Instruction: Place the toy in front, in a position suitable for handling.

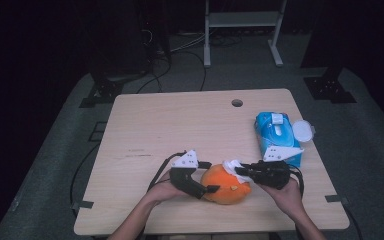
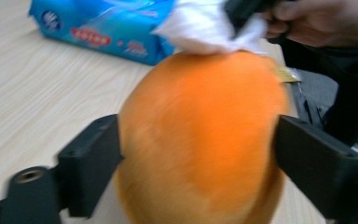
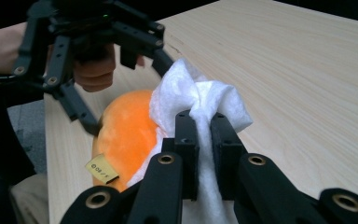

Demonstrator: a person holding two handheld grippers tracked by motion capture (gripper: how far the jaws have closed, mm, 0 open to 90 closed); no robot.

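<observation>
The left gripper (image 1: pixel 211 176) straddles an orange plush toy (image 1: pixel 226 184) lying near the table's (image 1: pixel 145 120) front edge. Its 2 jaws stand wide, 1 on each flank of the toy; in the left gripper view the toy (image 2: pixel 200 135) sits between the pads (image 2: pixel 91 163), which meet its sides at most lightly, so I judge this an open, unsecured hold. The right gripper (image 3: pixel 204 140) is clamped on a white wet wipe (image 3: pixel 200 100), bunched up above its jaw tips and pressed against the toy's top, on the side facing away from the left gripper.

Risks from here, as I judge them:

1. With the left jaws this slack, a wiping stroke from the right gripper could roll or push the soft, rounded toy out from between the pads, possibly towards the table edge close behind the left hand (image 1: pixel 162 191).
2. The wipe (image 1: pixel 231 166) is pinched by a narrow fold only; drag on plush fabric could tug it free of the jaws.
3. The small yellow label (image 3: pixel 101 169) beside the right gripper's jaws could snag on them.
4. The blue wipes pack (image 1: pixel 277 136), just beyond the right gripper with its lid open, could be knocked by a wide sweep.
</observation>
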